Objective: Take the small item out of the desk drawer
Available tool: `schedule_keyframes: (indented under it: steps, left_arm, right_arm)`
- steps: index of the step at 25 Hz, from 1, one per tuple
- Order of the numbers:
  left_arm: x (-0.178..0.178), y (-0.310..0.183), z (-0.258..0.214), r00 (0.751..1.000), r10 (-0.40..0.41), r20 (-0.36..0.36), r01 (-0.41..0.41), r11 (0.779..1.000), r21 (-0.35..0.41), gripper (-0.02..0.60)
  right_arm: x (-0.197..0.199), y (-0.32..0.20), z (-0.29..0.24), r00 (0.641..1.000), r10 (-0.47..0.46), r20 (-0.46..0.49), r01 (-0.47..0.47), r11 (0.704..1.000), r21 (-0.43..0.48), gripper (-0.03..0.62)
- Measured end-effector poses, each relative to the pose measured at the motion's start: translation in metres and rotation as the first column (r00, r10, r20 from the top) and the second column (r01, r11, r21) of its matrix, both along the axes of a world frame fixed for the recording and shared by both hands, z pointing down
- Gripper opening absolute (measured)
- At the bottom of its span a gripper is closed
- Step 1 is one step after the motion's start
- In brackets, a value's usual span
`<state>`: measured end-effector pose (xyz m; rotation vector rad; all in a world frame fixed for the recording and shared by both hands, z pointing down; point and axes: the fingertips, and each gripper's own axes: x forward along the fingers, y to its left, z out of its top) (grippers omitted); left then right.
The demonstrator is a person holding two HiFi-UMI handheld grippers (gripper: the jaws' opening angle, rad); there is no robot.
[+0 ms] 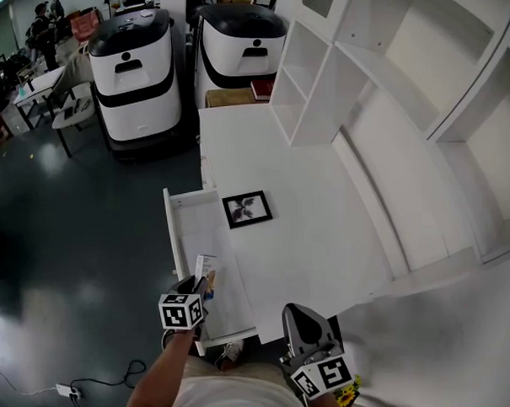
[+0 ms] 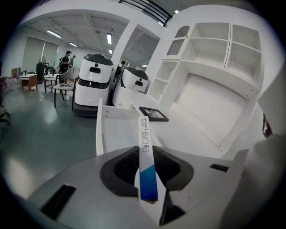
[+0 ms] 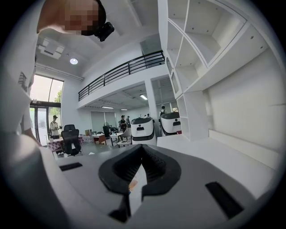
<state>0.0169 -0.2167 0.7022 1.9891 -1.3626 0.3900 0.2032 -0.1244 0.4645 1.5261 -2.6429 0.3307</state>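
Observation:
The white desk [image 1: 316,238] has its drawer [image 1: 169,236] pulled open at the left. My left gripper [image 1: 201,287] hangs above the drawer's near end, shut on a narrow white box with a blue end [image 1: 206,271]. In the left gripper view the box [image 2: 145,152] stands on edge between the pads and points out over the drawer [image 2: 117,134]. My right gripper [image 1: 295,313] is at the desk's front edge, pointing roughly level along the desktop. Its pads [image 3: 154,167] meet at the tips with nothing held.
A black picture frame [image 1: 247,209] lies on the desk beside the drawer. A white shelf unit [image 1: 403,108] rises along the desk's right side. Two large white-and-black machines [image 1: 135,69] stand behind the desk. A cable and power strip [image 1: 65,389] lie on the dark floor.

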Motion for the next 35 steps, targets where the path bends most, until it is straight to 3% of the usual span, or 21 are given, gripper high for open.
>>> schedule_keyframes:
  steps: [14,22,28,35]
  left_arm:
    - [-0.054,-0.004,-0.074,0.993,0.069,-0.100,-0.057,0.990,0.127,0.100]
    - [-0.080,-0.014,-0.131,0.984,0.096,-0.147,-0.059,0.969,0.241,0.100]
    - [-0.104,-0.020,-0.191,0.980,0.106,-0.170,-0.035,0.926,0.376,0.100]
    - [-0.141,-0.016,-0.260,0.981,0.081,-0.177,0.027,0.844,0.536,0.100]
  right_arm:
    - [-0.066,-0.002,-0.020,1.000,0.019,0.006,-0.019,0.999,0.050,0.009]
    - [-0.088,-0.007,-0.035,0.999,0.046,-0.001,-0.046,0.996,0.079,0.009]
    - [-0.085,-0.016,-0.045,0.996,0.089,0.000,-0.088,0.991,0.103,0.009]
    - [-0.080,-0.023,-0.057,0.992,0.123,0.007,-0.123,0.983,0.133,0.009]
